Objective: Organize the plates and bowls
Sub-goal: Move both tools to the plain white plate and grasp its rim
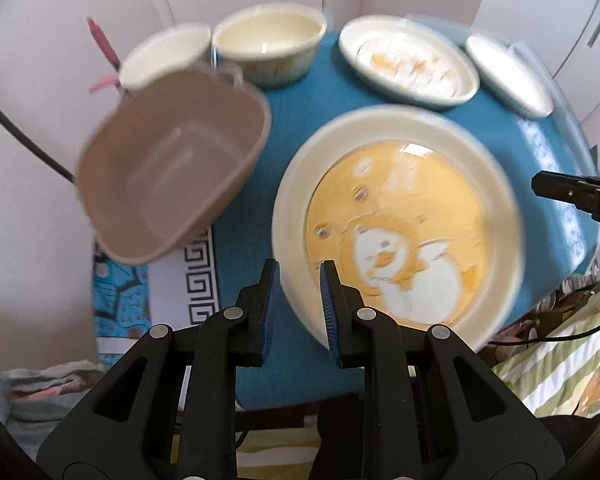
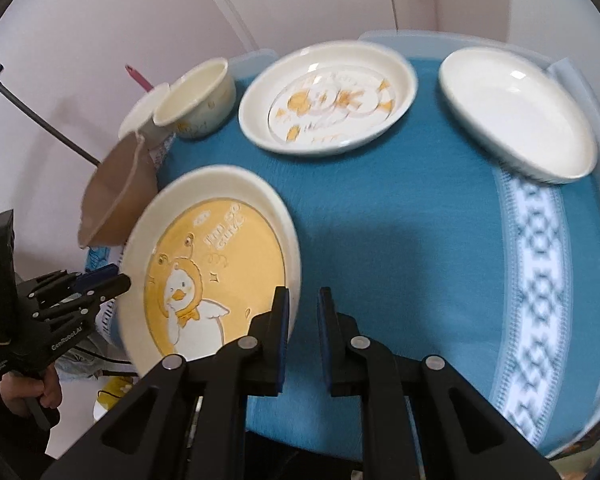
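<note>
My left gripper [image 1: 299,280] pinches the near rim of the yellow duck plate [image 1: 400,232], which sits tilted above the blue-clothed surface [image 2: 400,240]. My right gripper [image 2: 303,308] hangs beside the plate's other edge, jaws parted and holding nothing. The brown tub [image 1: 172,168] is just left of the plate. Behind are two cream bowls [image 1: 272,40], a patterned plate [image 2: 328,96] and a plain white plate [image 2: 516,112].

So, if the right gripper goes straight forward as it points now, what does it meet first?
Probably the blue tablecloth, at a bare patch before the pale duck plate. The yellow duck plate lies left of that line; depth is unclear.
</note>
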`<action>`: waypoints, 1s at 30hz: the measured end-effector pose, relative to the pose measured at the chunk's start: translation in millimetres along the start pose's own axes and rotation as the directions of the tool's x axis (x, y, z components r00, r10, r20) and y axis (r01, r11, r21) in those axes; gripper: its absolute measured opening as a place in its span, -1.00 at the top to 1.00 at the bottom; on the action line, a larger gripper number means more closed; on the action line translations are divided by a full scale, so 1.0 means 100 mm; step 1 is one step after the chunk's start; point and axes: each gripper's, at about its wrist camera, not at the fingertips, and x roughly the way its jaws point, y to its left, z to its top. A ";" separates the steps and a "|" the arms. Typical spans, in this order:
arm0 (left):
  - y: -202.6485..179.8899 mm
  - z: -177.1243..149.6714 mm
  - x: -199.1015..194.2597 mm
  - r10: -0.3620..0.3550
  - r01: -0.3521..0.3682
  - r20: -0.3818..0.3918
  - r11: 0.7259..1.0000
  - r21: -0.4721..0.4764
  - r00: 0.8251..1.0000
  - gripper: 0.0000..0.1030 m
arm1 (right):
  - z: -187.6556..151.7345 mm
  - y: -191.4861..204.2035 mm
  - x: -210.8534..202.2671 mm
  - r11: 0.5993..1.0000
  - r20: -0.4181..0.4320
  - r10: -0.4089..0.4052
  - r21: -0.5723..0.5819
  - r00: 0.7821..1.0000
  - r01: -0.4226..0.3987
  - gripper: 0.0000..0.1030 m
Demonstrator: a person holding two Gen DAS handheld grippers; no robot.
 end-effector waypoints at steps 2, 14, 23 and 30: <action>-0.13 0.15 -0.24 -0.014 0.014 0.057 1.000 0.001 0.998 0.64 | 0.02 -0.08 -0.24 1.000 0.043 0.003 0.008 0.999 -0.003 0.75; -1.23 1.33 -1.05 -0.123 0.057 0.414 0.984 0.169 0.902 -1.00 | 0.35 -0.56 -1.42 0.996 0.325 -0.089 0.024 0.941 0.086 -0.87; -1.73 2.57 -0.17 -0.388 0.340 0.134 0.897 0.282 0.912 -1.00 | 0.61 -1.19 -1.35 0.958 0.277 -0.230 0.231 0.933 0.168 -0.87; -2.03 3.14 0.81 -0.409 0.405 -0.067 0.843 0.354 0.910 -0.75 | 0.77 -1.86 -0.85 0.866 0.186 -0.215 0.490 0.959 0.099 -0.87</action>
